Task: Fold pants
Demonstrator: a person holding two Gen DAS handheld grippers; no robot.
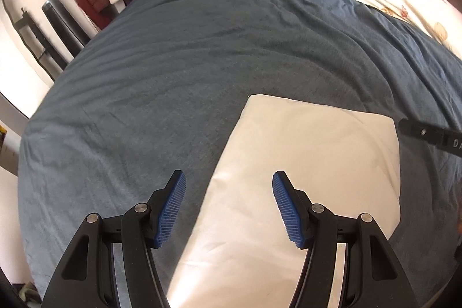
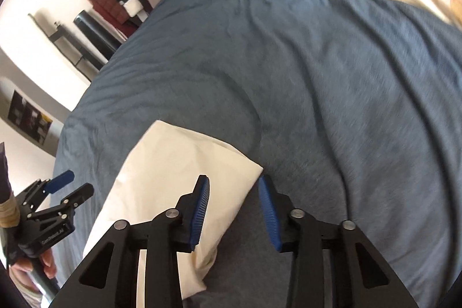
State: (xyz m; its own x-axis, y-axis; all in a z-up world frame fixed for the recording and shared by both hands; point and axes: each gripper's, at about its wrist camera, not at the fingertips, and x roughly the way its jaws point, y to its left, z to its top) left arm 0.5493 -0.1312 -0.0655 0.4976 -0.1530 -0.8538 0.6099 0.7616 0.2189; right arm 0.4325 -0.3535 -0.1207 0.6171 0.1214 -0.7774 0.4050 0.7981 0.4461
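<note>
Blue-grey duvet [image 1: 202, 54] covers the bed, and the cream pants [image 1: 303, 163] lie on its near side, folded into a long panel running away from both claws. Left claw [image 1: 228, 210] hovers spread over the left edge; right claw [image 2: 234, 210], spread too, straddles the right edge. No containers here.

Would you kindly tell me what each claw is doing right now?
Left claw: open, holding nothing, over the cream folded pants.
Right claw: open, holding nothing, at the pants' corner.
</note>
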